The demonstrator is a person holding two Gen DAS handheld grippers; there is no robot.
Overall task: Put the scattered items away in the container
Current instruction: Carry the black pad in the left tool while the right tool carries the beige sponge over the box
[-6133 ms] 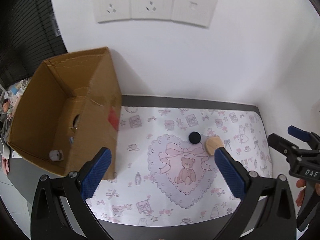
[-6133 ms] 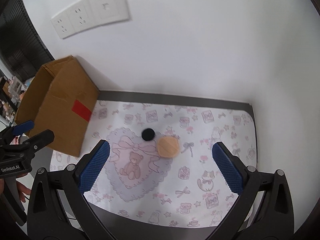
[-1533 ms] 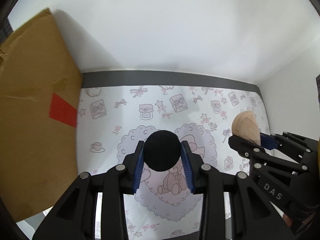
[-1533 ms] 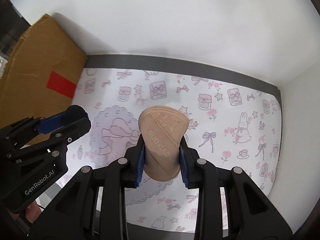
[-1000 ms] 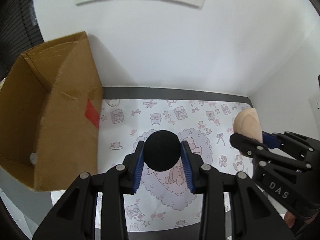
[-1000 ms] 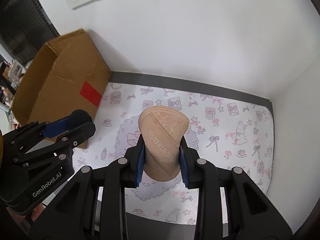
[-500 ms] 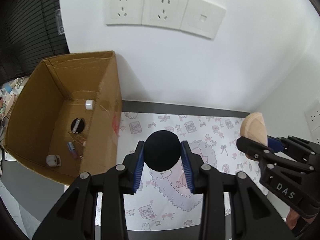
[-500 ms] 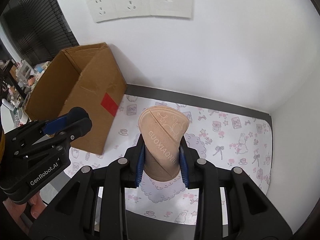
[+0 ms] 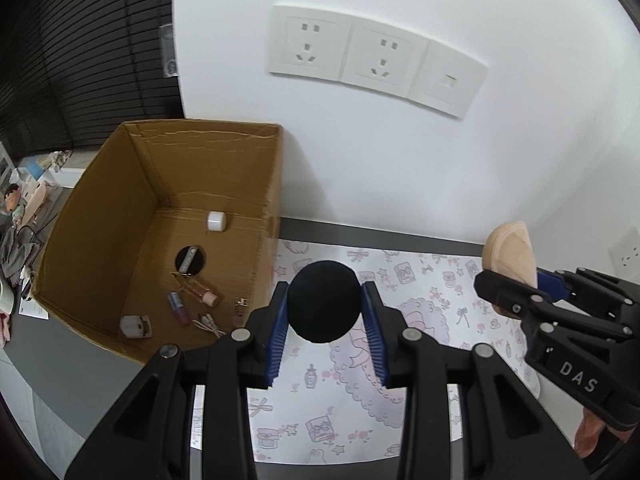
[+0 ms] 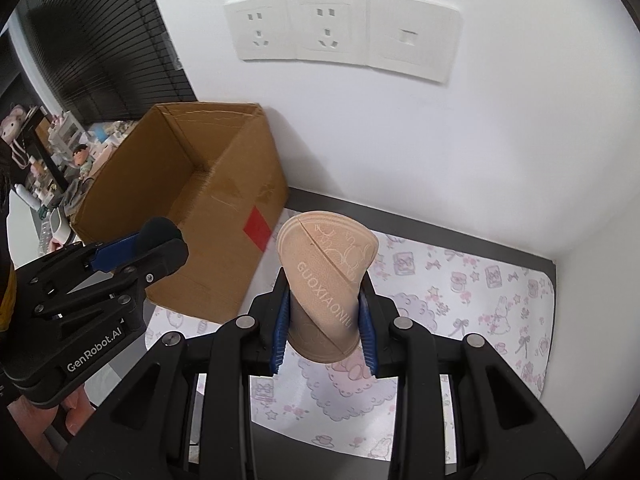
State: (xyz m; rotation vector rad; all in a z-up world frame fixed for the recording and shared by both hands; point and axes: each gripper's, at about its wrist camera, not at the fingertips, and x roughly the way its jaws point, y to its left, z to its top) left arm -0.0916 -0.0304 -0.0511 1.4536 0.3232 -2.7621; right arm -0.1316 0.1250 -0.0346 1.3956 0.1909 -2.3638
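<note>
A round black sponge puff (image 9: 323, 307) is pinched between the left fingers (image 9: 325, 334), a tan folded pad (image 10: 326, 280) between the right fingers (image 10: 323, 326); both are held raised for dropping into the open brown cardboard box (image 9: 96, 216), ahead-left.

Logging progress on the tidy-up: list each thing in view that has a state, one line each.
left gripper: shut on the black puff, raised above the mat
right gripper: shut on the tan puff
black puff: clamped between the fingers
tan puff: clamped, squeezed narrow at the fingers
cardboard box: open at the top, small items on its floor
</note>
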